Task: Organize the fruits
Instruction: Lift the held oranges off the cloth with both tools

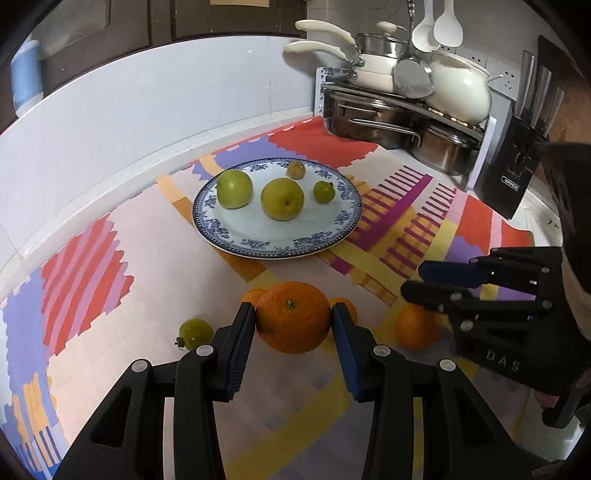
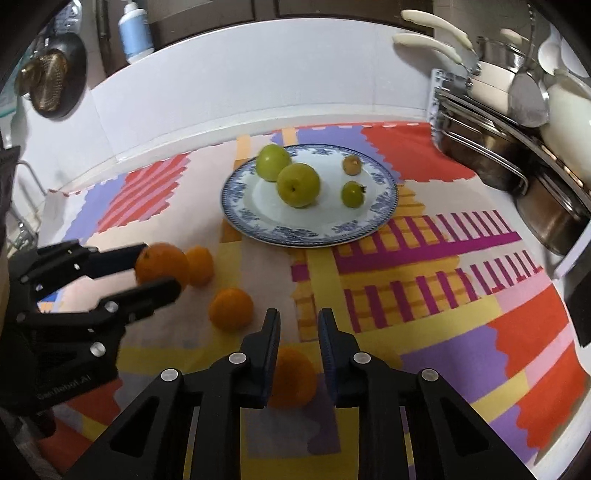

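Observation:
My left gripper (image 1: pixel 293 319) is shut on a large orange (image 1: pixel 293 317) and holds it above the patterned cloth; it also shows in the right wrist view (image 2: pixel 159 271) with the orange (image 2: pixel 160 264). A blue-rimmed plate (image 1: pixel 332 229) holds two green apples (image 1: pixel 282 199), a small green fruit (image 1: pixel 324 192) and a small brown fruit (image 1: pixel 295 170). My right gripper (image 2: pixel 298 321) is open and empty above another orange (image 2: pixel 293 376); it shows at the right in the left wrist view (image 1: pixel 415 278). More oranges (image 2: pixel 231 308) lie on the cloth. A small green fruit (image 1: pixel 195 334) lies left of my left gripper.
A rack of steel pots (image 1: pixel 391 122) and white cookware (image 1: pixel 461 92) stands at the back right, with a black knife block (image 1: pixel 509 181) beside it. A low white wall (image 1: pixel 147 122) runs along the back of the counter. A blue bottle (image 2: pixel 135 31) stands behind it.

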Motion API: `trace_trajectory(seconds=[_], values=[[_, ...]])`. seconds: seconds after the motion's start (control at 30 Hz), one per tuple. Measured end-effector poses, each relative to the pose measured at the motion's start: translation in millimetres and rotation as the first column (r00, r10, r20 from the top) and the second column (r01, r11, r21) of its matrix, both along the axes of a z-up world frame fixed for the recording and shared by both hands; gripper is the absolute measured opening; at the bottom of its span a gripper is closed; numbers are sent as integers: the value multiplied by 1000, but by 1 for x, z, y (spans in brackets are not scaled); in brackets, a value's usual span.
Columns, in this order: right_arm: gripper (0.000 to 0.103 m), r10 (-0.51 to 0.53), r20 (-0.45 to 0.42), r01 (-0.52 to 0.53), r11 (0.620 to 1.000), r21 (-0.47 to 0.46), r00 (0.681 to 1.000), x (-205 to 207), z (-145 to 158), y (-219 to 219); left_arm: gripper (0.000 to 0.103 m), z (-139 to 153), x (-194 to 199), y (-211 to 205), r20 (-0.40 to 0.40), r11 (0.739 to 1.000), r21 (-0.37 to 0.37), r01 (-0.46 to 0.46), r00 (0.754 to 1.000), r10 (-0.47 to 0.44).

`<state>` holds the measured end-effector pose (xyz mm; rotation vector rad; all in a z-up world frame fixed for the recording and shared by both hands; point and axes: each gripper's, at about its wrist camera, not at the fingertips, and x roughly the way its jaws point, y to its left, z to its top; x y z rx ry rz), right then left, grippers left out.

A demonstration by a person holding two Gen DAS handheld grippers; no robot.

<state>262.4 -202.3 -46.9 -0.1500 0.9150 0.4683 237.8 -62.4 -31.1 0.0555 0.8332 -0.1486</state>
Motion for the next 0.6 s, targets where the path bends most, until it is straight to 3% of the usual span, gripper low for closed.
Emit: trace_trajectory(seconds=[0.07, 0.13, 0.6], values=[[38, -12, -11, 12, 1000, 4, 1000, -5, -2, -3, 43, -1, -4, -3, -12, 1000, -5, 8, 1000, -8], [41, -8, -14, 9, 1000, 25, 1000, -12, 0, -7, 43, -4, -11, -6, -25, 1000, -15, 21, 999, -21], [41, 22, -76, -25, 999, -32, 997, -22, -15, 0, 43, -23, -27, -3, -86, 1000, -27, 4, 996, -7]])
